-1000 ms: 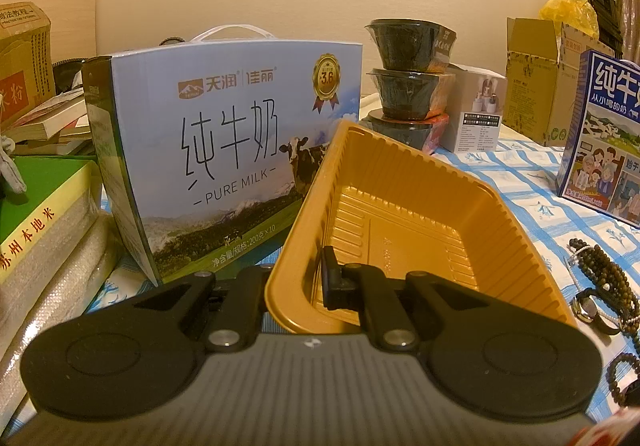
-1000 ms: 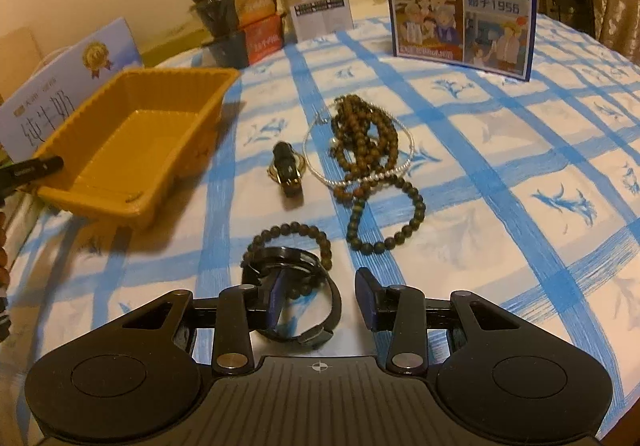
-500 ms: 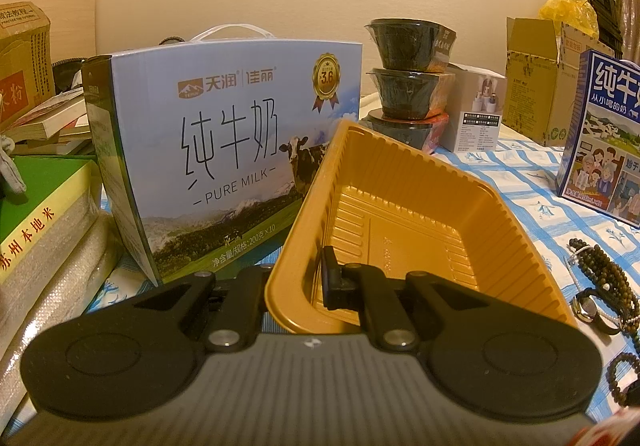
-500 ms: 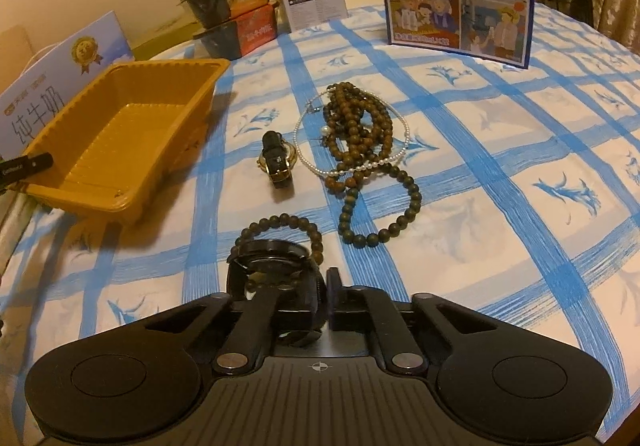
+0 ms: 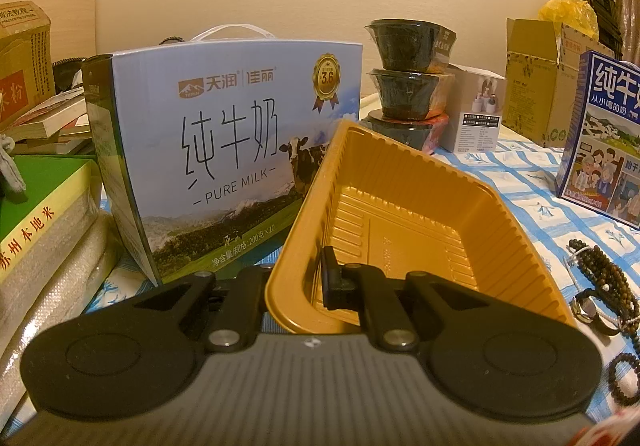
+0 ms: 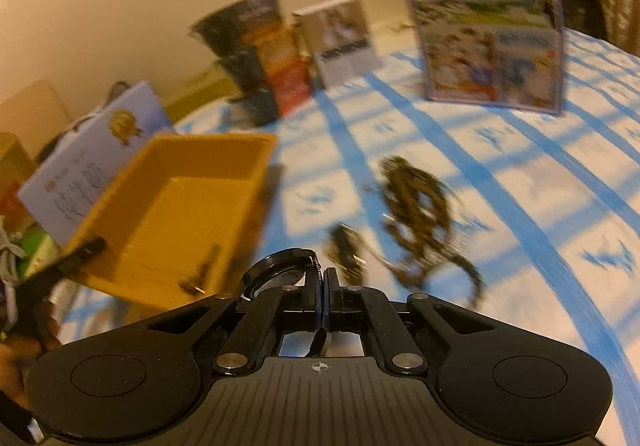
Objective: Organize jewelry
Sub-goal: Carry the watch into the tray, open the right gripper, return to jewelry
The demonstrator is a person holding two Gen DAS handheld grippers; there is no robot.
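An empty yellow plastic tray [image 5: 400, 213] sits tilted on the blue-checked cloth, with my left gripper [image 5: 296, 278] shut on its near wall, one finger inside and one outside. My right gripper [image 6: 322, 278] is shut on a black wristwatch [image 6: 276, 270], which hangs off the cloth just right of the tray [image 6: 192, 205]. The right wrist view is blurred. A pile of brown bead strands [image 6: 416, 205] and a small dark watch [image 6: 346, 250] lie on the cloth beyond it. Both also show at the right in the left wrist view: the beads [image 5: 604, 270] and the small watch [image 5: 584, 306].
A large milk carton [image 5: 224, 149] stands just left of the tray. Stacked black bowls [image 5: 404, 81] and a small white box [image 5: 476, 113] stand behind it. A blue milk box [image 6: 488, 17] stands at the back right. Books and bags [image 5: 36, 230] are piled at the left edge.
My right gripper went from open around the black wristwatch to shut on it, then lifted it off the cloth toward the tray. The left gripper and tray have not moved.
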